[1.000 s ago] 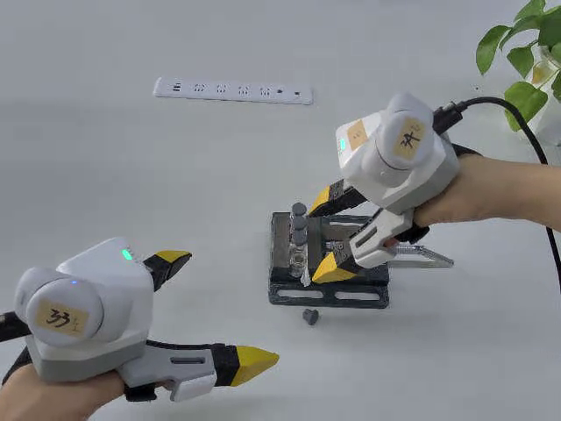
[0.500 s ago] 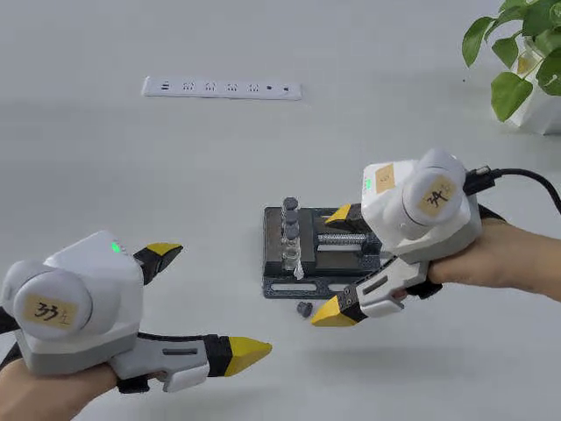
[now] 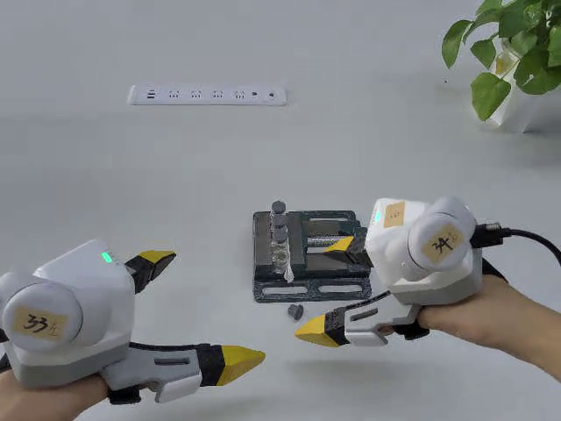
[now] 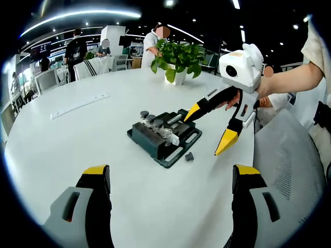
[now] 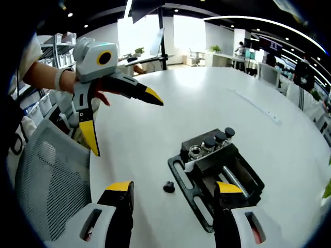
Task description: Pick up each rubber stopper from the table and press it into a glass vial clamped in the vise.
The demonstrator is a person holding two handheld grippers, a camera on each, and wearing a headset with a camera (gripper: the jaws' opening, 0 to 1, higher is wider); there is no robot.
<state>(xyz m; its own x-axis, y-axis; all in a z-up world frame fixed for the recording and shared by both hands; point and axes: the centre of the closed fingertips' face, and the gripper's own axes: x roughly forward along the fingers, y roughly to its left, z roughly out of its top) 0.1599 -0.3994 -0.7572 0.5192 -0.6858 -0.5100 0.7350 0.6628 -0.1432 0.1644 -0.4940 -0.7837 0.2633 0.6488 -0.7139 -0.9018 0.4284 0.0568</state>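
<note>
**Right gripper beside the last loose stopper**

Head view: A dark vise (image 3: 272, 289) is seen on a pale counter (image 3: 131, 175), with a short row of vials (image 3: 279, 237) clamped in it. One small dark stopper (image 3: 295, 310) lies on the counter just in front of the vise. The right gripper (image 3: 326, 288) is held close to it, fingers spread wide and empty. The left gripper (image 3: 202, 307) is held well apart, fingers likewise spread and empty.

Left gripper view: Vise, stopper and right gripper are shown from across the counter, the stopper apart from both yellow tips.

Right gripper view: The stopper (image 5: 168, 186) is framed between the two fingers (image 5: 121, 194), untouched. Three vials look capped, and the nearest vial (image 5: 195, 151) looks open.

The pick-up is judged to be the step in hand. It would be done best if the fingers are lowered evenly around the stopper's sides and closed gently, so it is kept upright for pressing.

Which end of the stopper faces up cannot be made out. The grip of the vise on the glass is partly hidden.
</note>
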